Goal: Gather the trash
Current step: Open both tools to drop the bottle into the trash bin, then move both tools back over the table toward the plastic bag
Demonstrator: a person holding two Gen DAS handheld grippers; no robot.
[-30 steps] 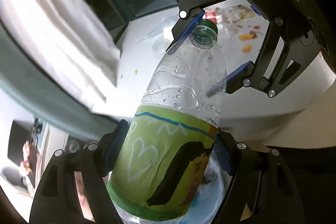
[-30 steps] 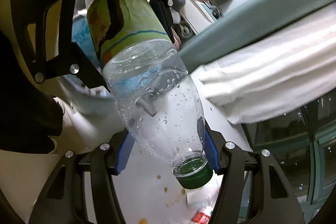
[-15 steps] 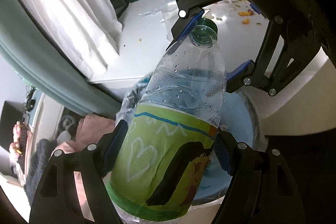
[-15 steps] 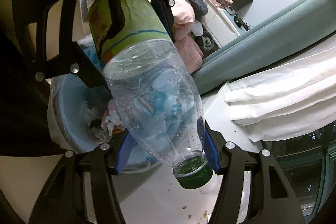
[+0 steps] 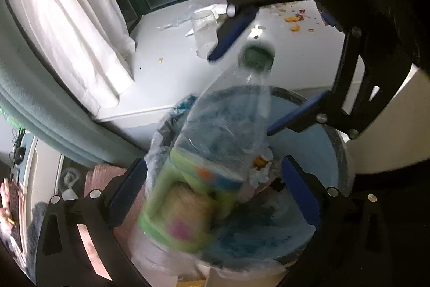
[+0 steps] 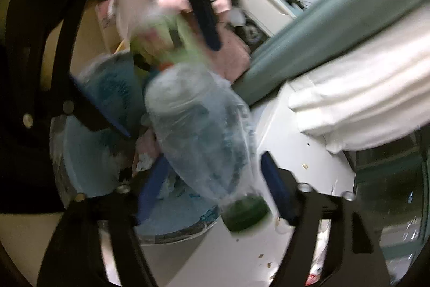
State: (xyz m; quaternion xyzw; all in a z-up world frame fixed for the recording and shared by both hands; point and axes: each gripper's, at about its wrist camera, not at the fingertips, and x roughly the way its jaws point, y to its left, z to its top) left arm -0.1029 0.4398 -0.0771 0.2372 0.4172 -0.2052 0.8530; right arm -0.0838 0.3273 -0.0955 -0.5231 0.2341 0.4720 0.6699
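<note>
Above lined trash bin (image 5: pixel 339 152) beside crumb-strewn floor (image 5: pixel 172 77), blurred green-capped plastic bottle (image 5: pixel 215 147) between left gripper (image 5: pixel 212 188) and right gripper (image 6: pixel 212 187), both opening, pads clear.

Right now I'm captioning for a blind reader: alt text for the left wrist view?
A blurred plastic bottle with a green cap drops between the opening left claw toward a blue-lined trash bin. Behind, the right claw is opening above a white, crumb-littered floor.

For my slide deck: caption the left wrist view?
Both grippers' jaws opening, plastic bottle dropping toward the lined trash bin.
</note>
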